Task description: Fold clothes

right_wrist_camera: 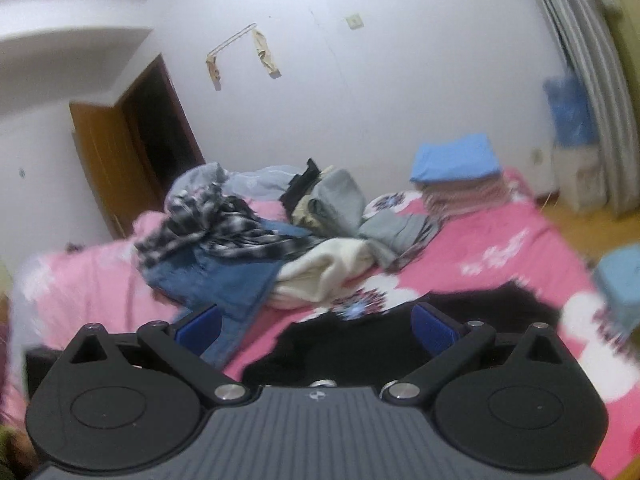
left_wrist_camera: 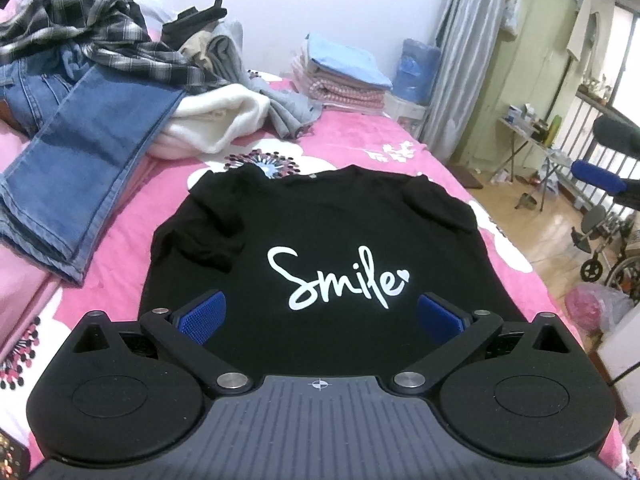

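Note:
A black T-shirt [left_wrist_camera: 320, 220] with a white "Smile" print lies flat on the pink flowered bed cover [left_wrist_camera: 360, 148], both sleeves folded inward over its body. My left gripper [left_wrist_camera: 320, 314] hovers over the shirt's lower half, jaws wide apart, blue pads [left_wrist_camera: 204, 314] holding nothing. In the blurred right wrist view, my right gripper [right_wrist_camera: 316, 326] is open too, raised above the near part of the black T-shirt [right_wrist_camera: 352, 344], nothing between its blue pads [right_wrist_camera: 434, 328].
A heap of unfolded clothes sits at the bed's far left: blue jeans [left_wrist_camera: 80, 136], a plaid shirt [left_wrist_camera: 100, 36], a cream garment [left_wrist_camera: 216, 116] and grey cloth [left_wrist_camera: 280, 100]. Folded stack [left_wrist_camera: 344, 76] rests at the far end. Right of the bed: wooden floor, wheelchair [left_wrist_camera: 608, 240].

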The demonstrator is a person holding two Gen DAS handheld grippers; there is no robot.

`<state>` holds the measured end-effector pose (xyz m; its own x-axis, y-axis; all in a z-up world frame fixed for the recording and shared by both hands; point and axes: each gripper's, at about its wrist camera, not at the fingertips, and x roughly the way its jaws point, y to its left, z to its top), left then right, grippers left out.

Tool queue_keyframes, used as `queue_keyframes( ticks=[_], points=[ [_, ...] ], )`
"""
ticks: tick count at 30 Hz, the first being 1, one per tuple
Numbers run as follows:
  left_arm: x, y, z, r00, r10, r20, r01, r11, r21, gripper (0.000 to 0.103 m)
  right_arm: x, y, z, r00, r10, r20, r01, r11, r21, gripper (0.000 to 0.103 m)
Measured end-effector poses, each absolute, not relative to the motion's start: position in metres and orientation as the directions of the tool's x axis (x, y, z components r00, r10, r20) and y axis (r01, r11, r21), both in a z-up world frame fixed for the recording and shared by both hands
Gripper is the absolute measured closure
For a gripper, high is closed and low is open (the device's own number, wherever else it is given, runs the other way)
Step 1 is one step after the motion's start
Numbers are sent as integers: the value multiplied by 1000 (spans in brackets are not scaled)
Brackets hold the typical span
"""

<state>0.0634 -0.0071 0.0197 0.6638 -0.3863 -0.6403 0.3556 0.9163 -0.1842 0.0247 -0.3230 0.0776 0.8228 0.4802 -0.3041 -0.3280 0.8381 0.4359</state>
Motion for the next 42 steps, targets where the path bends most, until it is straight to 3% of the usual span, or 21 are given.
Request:
queue_keyframes(
  ticks=[8, 17, 19, 22, 25, 33, 37, 42],
  points=[
    [73, -3, 4, 694, -293, -658, 322, 943, -80, 0, 47, -336, 42, 738, 573, -356, -230, 710, 666, 1],
    [103, 5, -37, 683, -215, -698, 277, 960, -25, 9, 102, -373, -22, 697, 446, -562, -11, 790, 613, 43],
    [112, 5, -45, 670, -208, -712, 275, 961, -22, 29, 116, -381, -36, 691, 383, -613, 31, 831, 555, 56],
    [124, 6, -57, 641, -211, -738, 272, 962, -38, 44, 137, -388, -53, 683, 314, -659, 78, 866, 494, 65],
    [133, 6, -69, 622, -212, -754, 264, 963, -53, 49, 160, -381, -63, 672, 295, -680, 54, 896, 442, 68],
    [137, 1, -90, 608, -170, -776, 248, 969, -18, 49, 224, -349, -90, 679, 227, -698, -73, 967, 244, 69],
    [138, 4, -91, 606, -174, -776, 238, 971, -32, 49, 239, -389, -99, 713, 124, -690, 40, 975, 217, 85],
    [140, 6, -91, 601, -184, -777, 237, 970, -47, 48, 230, -465, -98, 752, -70, -655, 325, 905, 275, 82]
  ],
)
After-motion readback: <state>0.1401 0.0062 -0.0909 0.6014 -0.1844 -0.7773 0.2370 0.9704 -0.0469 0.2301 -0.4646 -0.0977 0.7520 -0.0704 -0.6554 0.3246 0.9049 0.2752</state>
